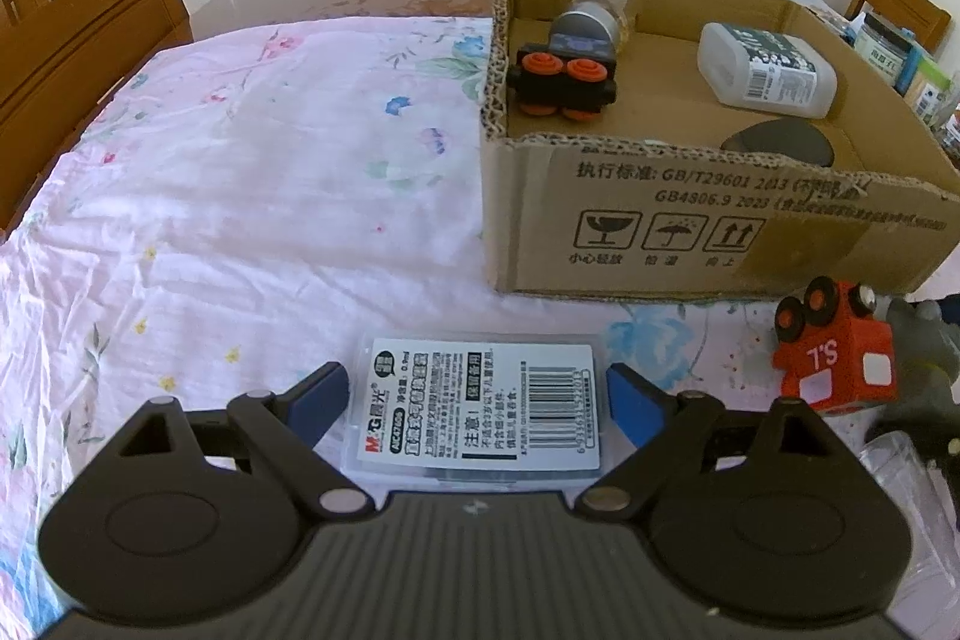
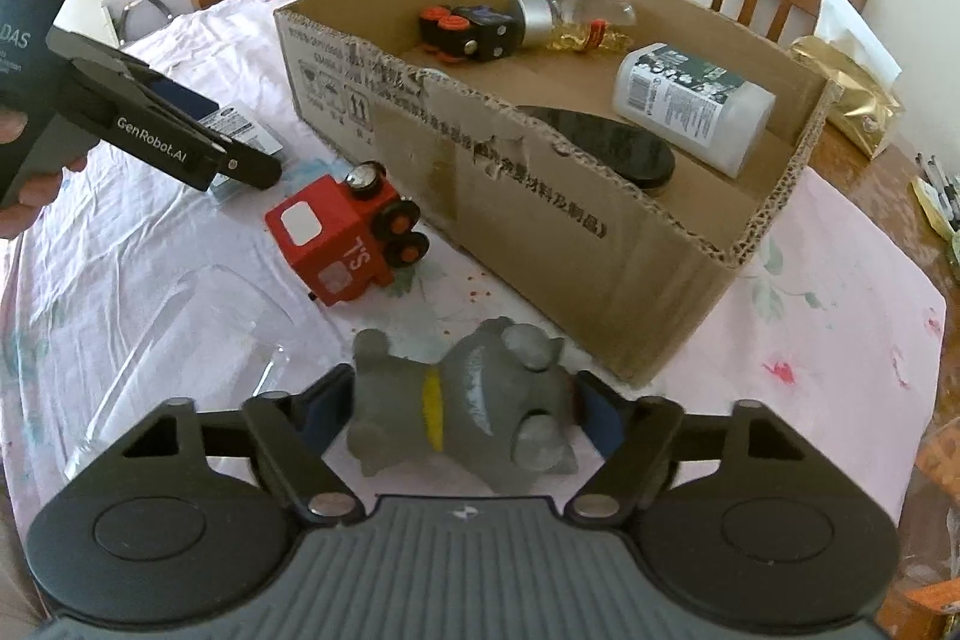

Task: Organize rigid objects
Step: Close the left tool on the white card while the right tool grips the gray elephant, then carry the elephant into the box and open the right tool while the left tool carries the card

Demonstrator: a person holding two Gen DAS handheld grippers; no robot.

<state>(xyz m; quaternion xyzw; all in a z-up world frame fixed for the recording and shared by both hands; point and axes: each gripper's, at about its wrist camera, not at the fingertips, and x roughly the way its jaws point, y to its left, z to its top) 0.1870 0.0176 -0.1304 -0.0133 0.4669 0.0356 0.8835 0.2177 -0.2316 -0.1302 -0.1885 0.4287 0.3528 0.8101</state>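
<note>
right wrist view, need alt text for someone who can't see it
The right gripper straddles a grey toy dog lying on a floral cloth, before an open cardboard box holding a few items. A red toy truck lies tipped beside the box; the left gripper reaches in at left.

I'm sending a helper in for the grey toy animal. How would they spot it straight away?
Find the big open cardboard box on the flowered tablecloth. In front of its near long wall lies a red toy truck; next to that is the grey toy animal, on its side, the only one with a yellow collar.
</note>
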